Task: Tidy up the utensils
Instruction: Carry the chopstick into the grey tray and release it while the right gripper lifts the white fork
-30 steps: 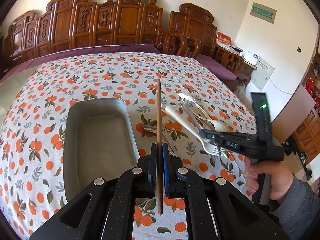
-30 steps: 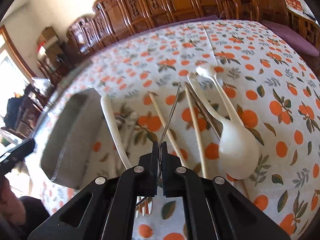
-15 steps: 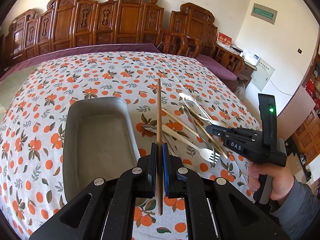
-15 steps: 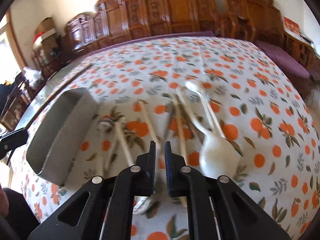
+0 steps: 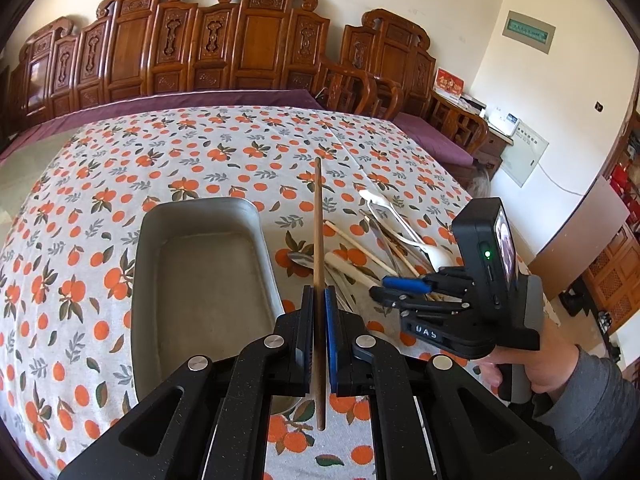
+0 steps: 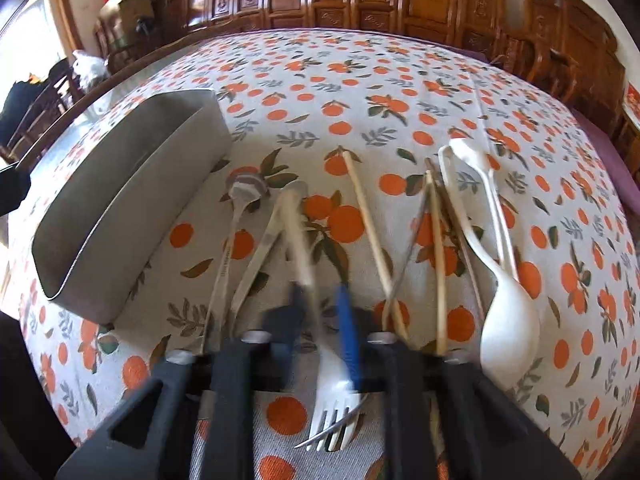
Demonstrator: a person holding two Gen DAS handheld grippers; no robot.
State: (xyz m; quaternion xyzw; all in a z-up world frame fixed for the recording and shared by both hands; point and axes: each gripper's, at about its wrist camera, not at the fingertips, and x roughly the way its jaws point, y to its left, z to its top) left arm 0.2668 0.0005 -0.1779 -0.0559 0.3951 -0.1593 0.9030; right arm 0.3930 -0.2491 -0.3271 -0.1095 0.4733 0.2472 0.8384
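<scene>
My left gripper (image 5: 319,296) is shut on a brown wooden chopstick (image 5: 317,220), which points away over the right rim of the grey metal tray (image 5: 200,208). The tray (image 6: 132,200) holds nothing. To its right lies a pile of utensils: a metal spoon (image 6: 244,190), a white fork (image 6: 294,220), pale chopsticks (image 6: 366,216) and white spoons (image 6: 508,320). My right gripper (image 6: 320,300) hangs low over the pile, blurred, its jaws a little apart. The white fork's handle runs between them with a gap beside it. From the left wrist view the right gripper (image 5: 390,288) points down at the pile.
The table wears an orange-print cloth (image 5: 224,152). Carved wooden chairs (image 5: 256,48) line its far side. A person's hand (image 5: 536,364) in a grey sleeve grips the right tool near the table's right edge. Metal fork tines (image 6: 316,440) poke out under the white fork.
The right gripper let go of the thin metal fork, rolled, and sank over the pile astride the white fork's handle. The left gripper and its chopstick have not moved.
</scene>
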